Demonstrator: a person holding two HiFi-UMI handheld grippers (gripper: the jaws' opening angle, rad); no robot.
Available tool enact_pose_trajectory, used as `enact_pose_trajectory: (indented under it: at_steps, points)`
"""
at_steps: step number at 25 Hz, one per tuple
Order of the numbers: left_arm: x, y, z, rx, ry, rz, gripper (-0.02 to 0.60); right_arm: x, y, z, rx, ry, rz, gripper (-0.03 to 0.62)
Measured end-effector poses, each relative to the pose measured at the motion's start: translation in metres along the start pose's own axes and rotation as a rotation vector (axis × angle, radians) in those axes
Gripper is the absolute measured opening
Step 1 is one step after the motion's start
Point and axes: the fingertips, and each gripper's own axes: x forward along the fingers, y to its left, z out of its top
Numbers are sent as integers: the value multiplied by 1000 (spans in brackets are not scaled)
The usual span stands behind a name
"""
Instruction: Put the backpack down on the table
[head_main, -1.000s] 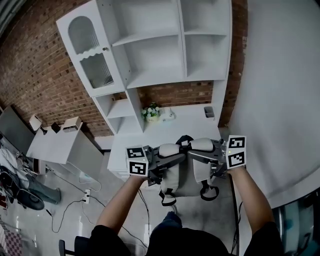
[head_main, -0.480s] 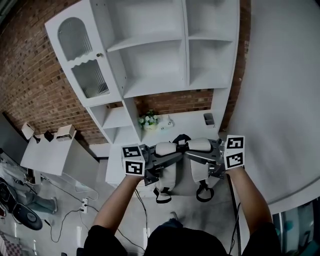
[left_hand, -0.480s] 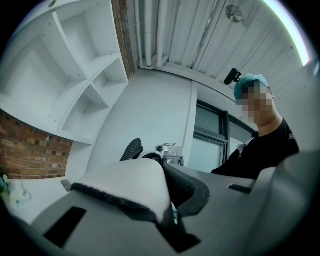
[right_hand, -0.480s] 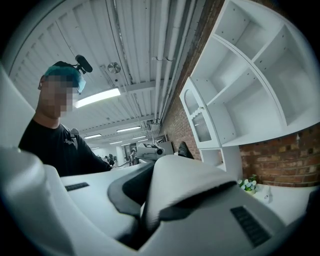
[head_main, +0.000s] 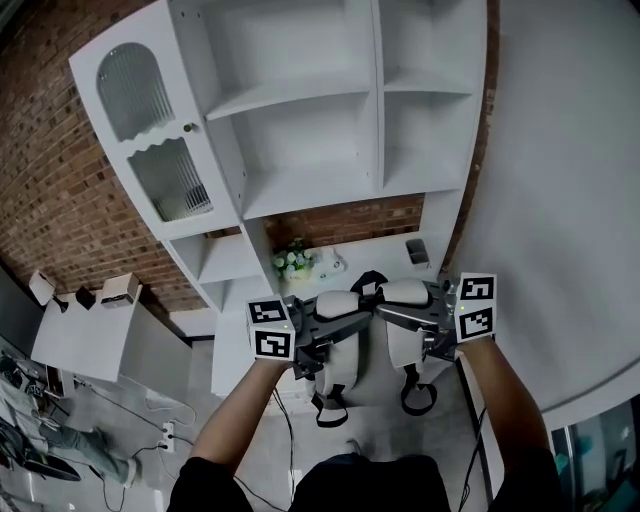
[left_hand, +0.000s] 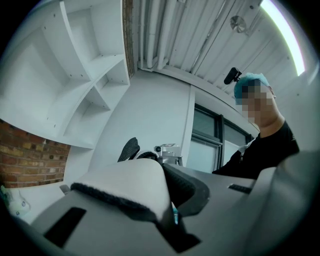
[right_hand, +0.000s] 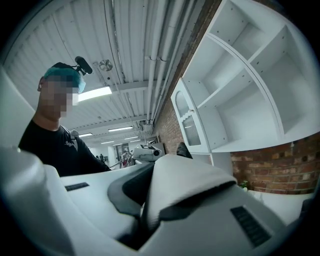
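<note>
A white backpack (head_main: 352, 358) with black-edged straps hangs in the air in front of the person, just short of the white table (head_main: 372, 256) under the shelves. My left gripper (head_main: 318, 330) is shut on its left shoulder strap (left_hand: 125, 185), and my right gripper (head_main: 408, 318) is shut on the right shoulder strap (right_hand: 192, 187). Both point nearly level at each other, with the black top handle (head_main: 368, 281) between them. In each gripper view a padded strap fills the space between the jaws. The pack's lower strap loops (head_main: 415, 398) dangle below.
On the table stand a small pot of flowers (head_main: 291, 261) at the left and a grey cup (head_main: 416, 250) at the right. White shelving (head_main: 320, 120) with a glass-door cabinet (head_main: 150, 140) rises above it against a brick wall. A low white side table (head_main: 80, 335) is far left; cables lie on the floor.
Both grippers have carried the backpack forward toward the table and slightly up. The shelves and table have come closer in the head view. The grips are unchanged.
</note>
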Motion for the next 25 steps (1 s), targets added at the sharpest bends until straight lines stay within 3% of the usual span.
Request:
enact_pose_trajectory:
  at_steps: [5,11,18,25]
  points:
    - [-1,14,10,16,-15,-31,49,3,-13,7,-20,0,-35,41]
    - [-9,44,16,-12,-25,-3,49,15,-39,11,-15,-27,-51,41]
    - [1,78,33,13,-27,21,49,11,-74,27,-48,-26,-31,41]
    - [5,117,44,15,-11,40,51,9,-111,36,-51,-27,65,43]
